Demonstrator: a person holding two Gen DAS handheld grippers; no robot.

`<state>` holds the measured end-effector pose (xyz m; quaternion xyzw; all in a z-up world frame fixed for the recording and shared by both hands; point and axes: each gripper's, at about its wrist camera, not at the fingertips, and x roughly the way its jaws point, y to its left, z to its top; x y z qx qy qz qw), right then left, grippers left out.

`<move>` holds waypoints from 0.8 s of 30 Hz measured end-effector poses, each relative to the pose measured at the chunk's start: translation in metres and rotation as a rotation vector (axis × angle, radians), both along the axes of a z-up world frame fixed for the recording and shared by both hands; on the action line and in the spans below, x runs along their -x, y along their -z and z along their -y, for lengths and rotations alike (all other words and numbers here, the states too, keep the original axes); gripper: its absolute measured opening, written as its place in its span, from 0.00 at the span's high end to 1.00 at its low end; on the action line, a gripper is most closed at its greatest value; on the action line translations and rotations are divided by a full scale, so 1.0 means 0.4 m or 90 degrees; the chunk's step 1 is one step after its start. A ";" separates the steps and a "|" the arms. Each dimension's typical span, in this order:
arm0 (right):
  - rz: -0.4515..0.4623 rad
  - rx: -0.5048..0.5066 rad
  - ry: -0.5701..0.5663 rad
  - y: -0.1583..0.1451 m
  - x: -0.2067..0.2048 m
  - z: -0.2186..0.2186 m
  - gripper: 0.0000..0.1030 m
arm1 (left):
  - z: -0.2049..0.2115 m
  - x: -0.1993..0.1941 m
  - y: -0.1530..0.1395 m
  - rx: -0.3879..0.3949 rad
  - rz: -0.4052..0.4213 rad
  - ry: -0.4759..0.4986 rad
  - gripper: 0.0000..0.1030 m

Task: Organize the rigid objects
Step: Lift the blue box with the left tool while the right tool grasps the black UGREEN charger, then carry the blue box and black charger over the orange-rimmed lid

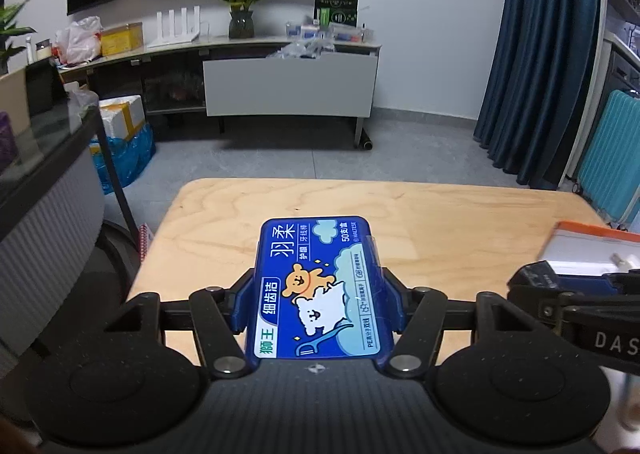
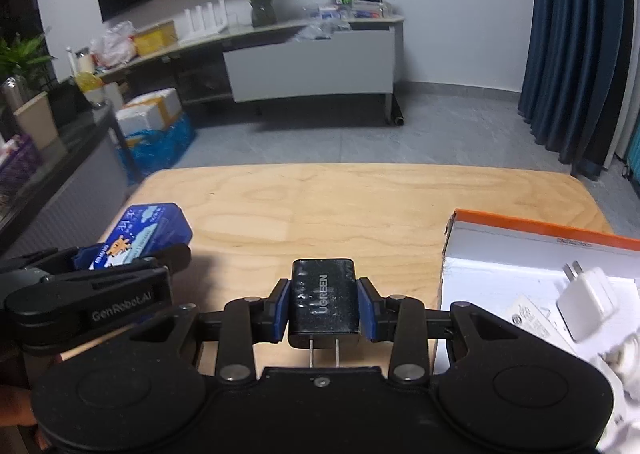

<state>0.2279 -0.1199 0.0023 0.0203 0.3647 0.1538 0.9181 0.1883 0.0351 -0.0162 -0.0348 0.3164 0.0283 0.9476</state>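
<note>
My left gripper (image 1: 318, 302) is shut on a blue dental floss box (image 1: 318, 286) with a bear picture, held above the wooden table (image 1: 440, 221). The box also shows at the left of the right wrist view (image 2: 144, 232). My right gripper (image 2: 324, 304) is shut on a black UGREEN charger (image 2: 324, 300), prongs pointing back at the camera, above the table (image 2: 320, 205). A white cardboard box with an orange rim (image 2: 520, 250) stands on the table at the right and holds a white charger (image 2: 586, 300). That box also shows in the left wrist view (image 1: 592, 244).
A grey media cabinet (image 1: 288, 83) with a plant and clutter stands against the far wall. A glass desk (image 1: 52, 133) and blue bags (image 1: 124, 157) are at the left. Blue curtains (image 1: 540, 53) and a teal suitcase (image 1: 612, 157) are at the right.
</note>
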 end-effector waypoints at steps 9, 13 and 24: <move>0.033 -0.007 -0.004 -0.067 0.162 0.049 0.58 | 0.030 0.159 -0.051 0.018 0.004 -0.012 0.39; 0.044 -0.015 0.001 -0.085 0.233 0.077 0.58 | 0.047 0.212 -0.070 0.021 0.006 -0.011 0.39; 0.074 -0.015 0.006 -0.105 0.386 0.134 0.58 | 0.098 0.307 -0.084 0.039 0.014 0.001 0.39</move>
